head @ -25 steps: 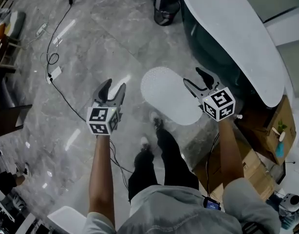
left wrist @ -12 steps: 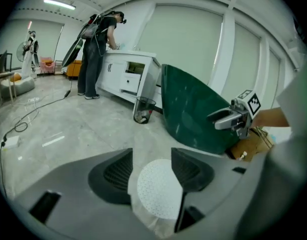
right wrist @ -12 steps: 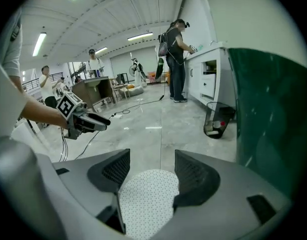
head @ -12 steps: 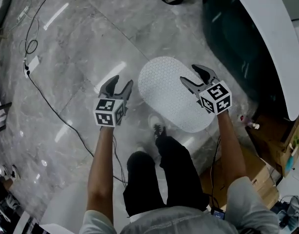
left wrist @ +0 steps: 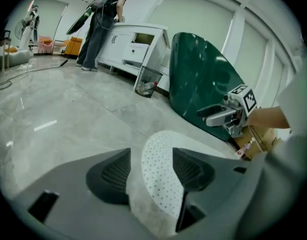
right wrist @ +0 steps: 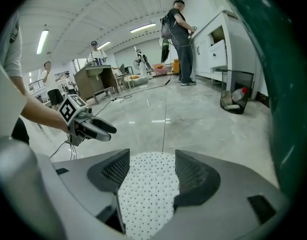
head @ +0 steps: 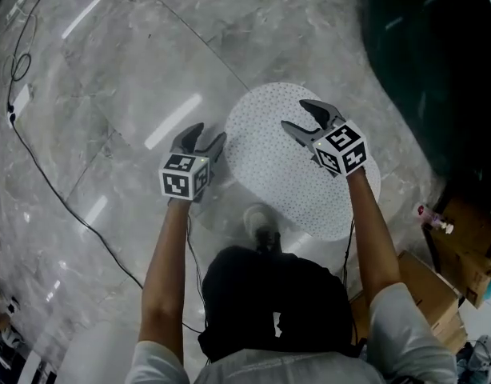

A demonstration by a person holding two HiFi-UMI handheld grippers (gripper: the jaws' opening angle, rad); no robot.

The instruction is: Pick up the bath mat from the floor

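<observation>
The bath mat (head: 269, 162) is a white oval with small dark dots, flat on the grey marble floor. My left gripper (head: 208, 134) hovers at the mat's left edge. Its jaws are opening with nothing pressed between them. In the left gripper view the mat (left wrist: 161, 184) shows through the gap of the left gripper (left wrist: 151, 166). My right gripper (head: 297, 116) stands open above the mat's far right part. The dotted mat (right wrist: 148, 199) fills the space under the right gripper (right wrist: 151, 171). Each gripper view also shows the other gripper: right gripper (left wrist: 213, 115), left gripper (right wrist: 96, 126).
A dark green curved tub wall (head: 437, 70) rises right of the mat. A wire waste bin (left wrist: 147, 81) stands by white cabinets (left wrist: 133, 46). A cable (head: 37, 158) runs over the floor at the left. Cardboard boxes (head: 437, 294) sit at the lower right. My shoe (head: 260, 218) touches the mat's near edge. People stand far off.
Both grippers have come lower and closer to the mat, which looks larger. The right gripper has moved from the mat's right edge to over it; the left has reached its left edge.
</observation>
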